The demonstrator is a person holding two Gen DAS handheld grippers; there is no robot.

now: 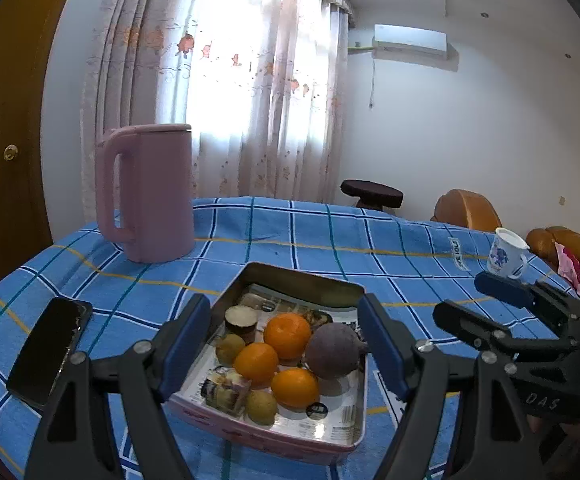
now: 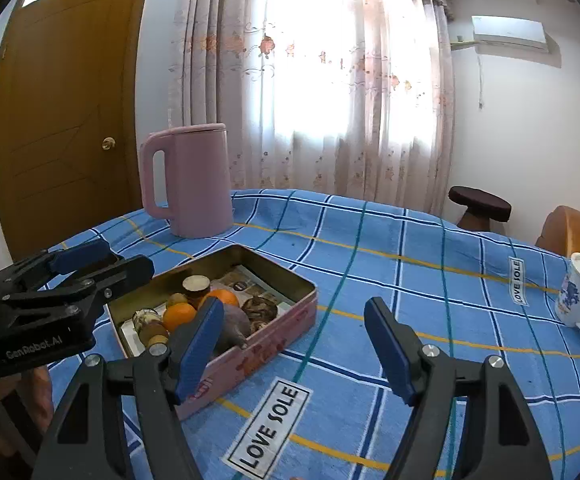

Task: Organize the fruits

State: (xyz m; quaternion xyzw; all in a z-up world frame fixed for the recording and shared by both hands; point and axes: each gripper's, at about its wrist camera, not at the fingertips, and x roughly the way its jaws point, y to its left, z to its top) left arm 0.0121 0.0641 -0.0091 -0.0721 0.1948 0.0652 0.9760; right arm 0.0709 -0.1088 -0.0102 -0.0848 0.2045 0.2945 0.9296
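Three oranges (image 1: 288, 336) are sitting in the tin (image 1: 305, 276), lower centre of the left wrist view, together with a purple beet (image 1: 331, 350), a cut brown root (image 1: 242, 320), two small tan fruits (image 1: 230, 349) and a wrapped snack (image 1: 226, 390). All are lying on printed paper lining the tin floor. The beet is touching two of the oranges; the root is lying behind them toward the far wall.

The left gripper (image 1: 286, 350) is hanging over the tin's near edge with its jaws spread, nothing between the pads. In the left wrist view the fruits are showing in the gap, but below and beyond the tips, not pinched. The right gripper (image 2: 293, 350) is hovering to the right of the tin, over bare blue checked cloth (image 2: 369, 240), jaws likewise spread and empty.

A pink jug (image 1: 150, 196) is standing upper left of the tin, a phone (image 1: 50, 350) lying at lower left, a mug (image 1: 505, 254) at far right.

Judgement: the fruits look already gathered, so this is reading as either a late stage or a pause between picks; no fruit is showing loose on the cloth. If sorting is going on, the next move is calling for the left gripper to drop onto one orange without nudging the beet.
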